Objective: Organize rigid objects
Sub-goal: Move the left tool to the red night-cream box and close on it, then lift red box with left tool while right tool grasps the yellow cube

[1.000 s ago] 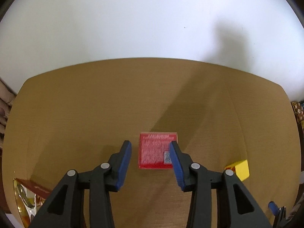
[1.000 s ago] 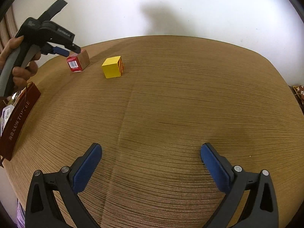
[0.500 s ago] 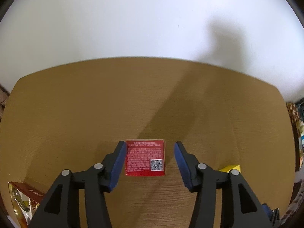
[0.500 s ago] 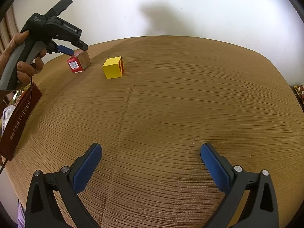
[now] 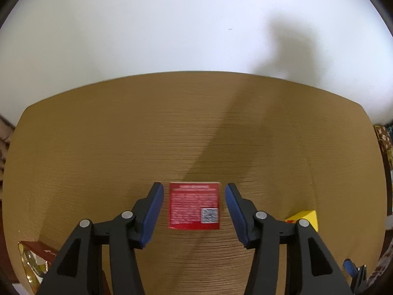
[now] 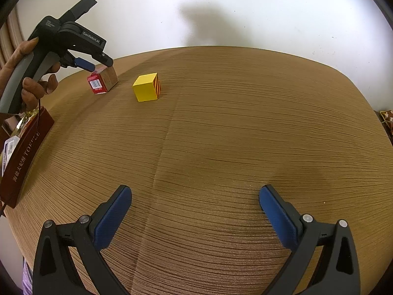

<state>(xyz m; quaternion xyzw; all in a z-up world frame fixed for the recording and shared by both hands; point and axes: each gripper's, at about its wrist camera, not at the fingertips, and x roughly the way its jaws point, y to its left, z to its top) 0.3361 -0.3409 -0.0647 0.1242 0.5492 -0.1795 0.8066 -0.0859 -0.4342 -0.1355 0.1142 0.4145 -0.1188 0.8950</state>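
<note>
Red box sits untouched between the open left gripper's pads.

Round wooden table, white wall behind it

small red box flat on wooden table, yellow striped cube just beside

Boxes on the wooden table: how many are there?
3: red box between the open left gripper fingers, yellow box beside it, dark toffee box at the table's left edge.
</note>
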